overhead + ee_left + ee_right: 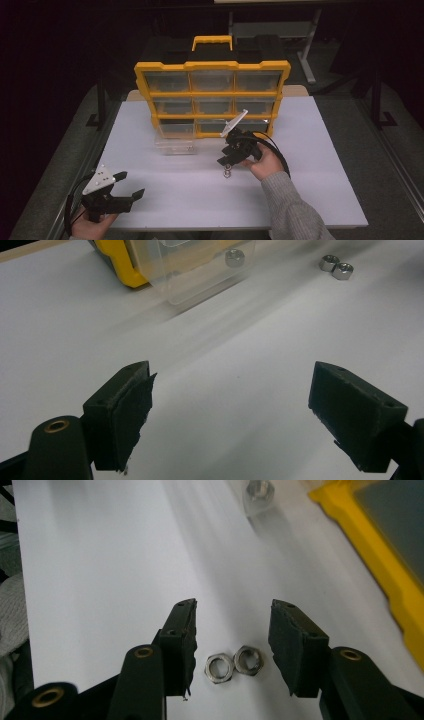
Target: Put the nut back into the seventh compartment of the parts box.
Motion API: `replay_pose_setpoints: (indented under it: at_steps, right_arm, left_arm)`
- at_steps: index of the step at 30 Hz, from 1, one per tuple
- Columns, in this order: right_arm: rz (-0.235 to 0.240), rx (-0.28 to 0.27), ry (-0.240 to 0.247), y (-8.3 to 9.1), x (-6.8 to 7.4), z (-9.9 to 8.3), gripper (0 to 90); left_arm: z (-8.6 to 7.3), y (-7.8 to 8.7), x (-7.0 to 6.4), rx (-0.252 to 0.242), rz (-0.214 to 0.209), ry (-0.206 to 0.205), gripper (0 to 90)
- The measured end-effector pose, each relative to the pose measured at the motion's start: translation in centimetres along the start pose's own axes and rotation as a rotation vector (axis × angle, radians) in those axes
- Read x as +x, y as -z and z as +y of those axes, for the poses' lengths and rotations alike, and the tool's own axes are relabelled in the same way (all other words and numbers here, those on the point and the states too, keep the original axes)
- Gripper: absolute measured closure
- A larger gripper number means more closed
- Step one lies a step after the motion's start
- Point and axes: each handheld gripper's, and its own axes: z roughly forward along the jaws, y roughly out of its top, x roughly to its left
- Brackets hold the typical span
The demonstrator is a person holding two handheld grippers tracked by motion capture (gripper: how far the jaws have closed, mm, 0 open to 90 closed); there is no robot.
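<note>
Work in hand: picking loose hex nuts off the white table point(310, 200), most likely to drop them into the clear drawer point(175, 145) pulled out of the yellow organizer point(212, 95).

Nuts: two steel hex nuts point(234, 663) lie flat on the table, side by side and touching, holes facing up. From above they show as a small bright speck point(227, 173) just below the right gripper's tips.

Right gripper point(232, 630): unclenched, nothing held. In the right gripper view its jaws stand either side of the pair, the nuts between them and low down, close to the jaw roots.

Key relation: the pair's line runs across the gap from one jaw to the other, so a squeeze would press the two together rather than single one out. My guess is a slight shift toward one nut is needed before clenching.

Left gripper point(122, 192): spread wide, empty, near the table's front left corner. The same two nuts point(336, 266) sit well away from it, off to its far right.

Nearer hand: the right, plainly.

Drawer: in front of the organizer's bottom left slot, one nut point(233, 257) already inside.

Risk: thin, flat nuts may slip or skid out from the pads.
</note>
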Motion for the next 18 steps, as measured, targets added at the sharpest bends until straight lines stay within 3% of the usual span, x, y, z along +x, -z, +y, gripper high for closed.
replay_pose_setpoints:
  at_steps: [13,18]
  right_arm:
    - [-0.004,0.033,-0.025,-1.5,0.7,-4.0,54.1]
    - [-0.02,0.046,-0.01,-2.2,0.8,-4.5,54.6]
  left_arm:
    - [0.0,-0.1,-0.1,-0.002,-0.001,0.004,17.2]
    - [0.0,0.0,0.0,0.001,0.001,-0.004,17.2]
